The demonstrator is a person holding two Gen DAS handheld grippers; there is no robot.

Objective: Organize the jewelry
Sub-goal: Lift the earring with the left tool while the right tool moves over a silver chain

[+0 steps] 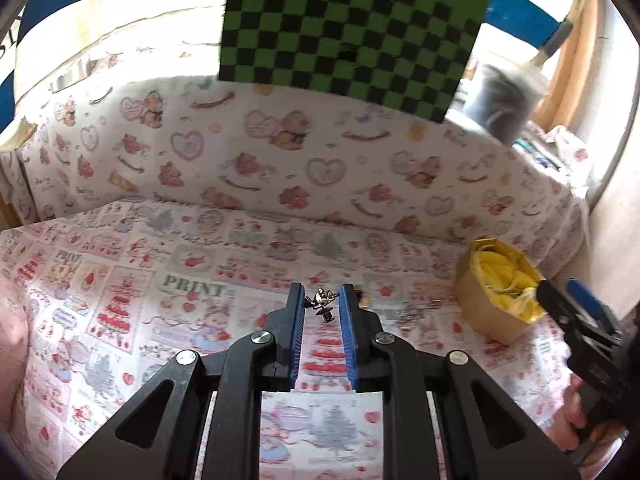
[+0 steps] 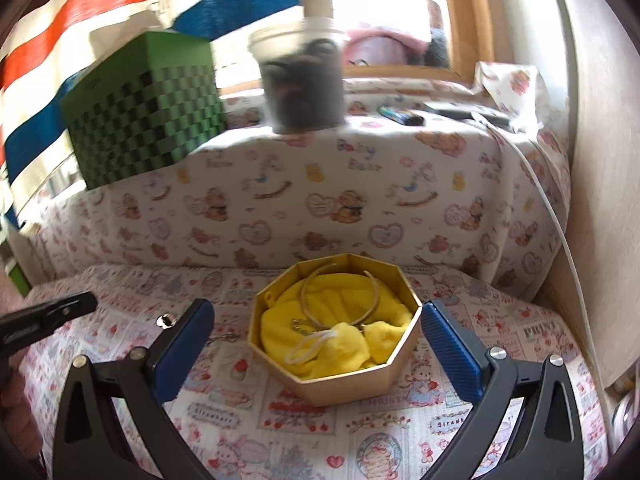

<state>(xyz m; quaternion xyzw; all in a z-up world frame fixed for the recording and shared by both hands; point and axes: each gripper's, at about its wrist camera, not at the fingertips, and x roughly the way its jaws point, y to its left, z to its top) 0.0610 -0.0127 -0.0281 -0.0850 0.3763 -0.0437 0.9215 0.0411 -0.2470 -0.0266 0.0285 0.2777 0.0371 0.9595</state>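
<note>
My left gripper [image 1: 322, 300] is shut on a small silver jewelry piece [image 1: 321, 303], which it holds at its tips above the patterned cloth. A gold octagonal box [image 2: 320, 380] lined with yellow fabric [image 2: 332, 344] stands on the table. Inside it lie a thin gold bangle [image 2: 340, 280] and a white loop [image 2: 308, 348]. My right gripper [image 2: 316, 312] is open, one blue pad on each side of the box and neither touching it. In the left wrist view the box [image 1: 480, 312] is at the right, with the right gripper [image 1: 568, 292] beside it.
A thin chain [image 1: 416, 312] lies loose on the cloth left of the box. A raised ledge [image 2: 320, 200] behind carries a green checkered box [image 2: 148, 120] and a dark-filled plastic tub [image 2: 304, 80]. A white cable [image 2: 560, 240] runs down the right side.
</note>
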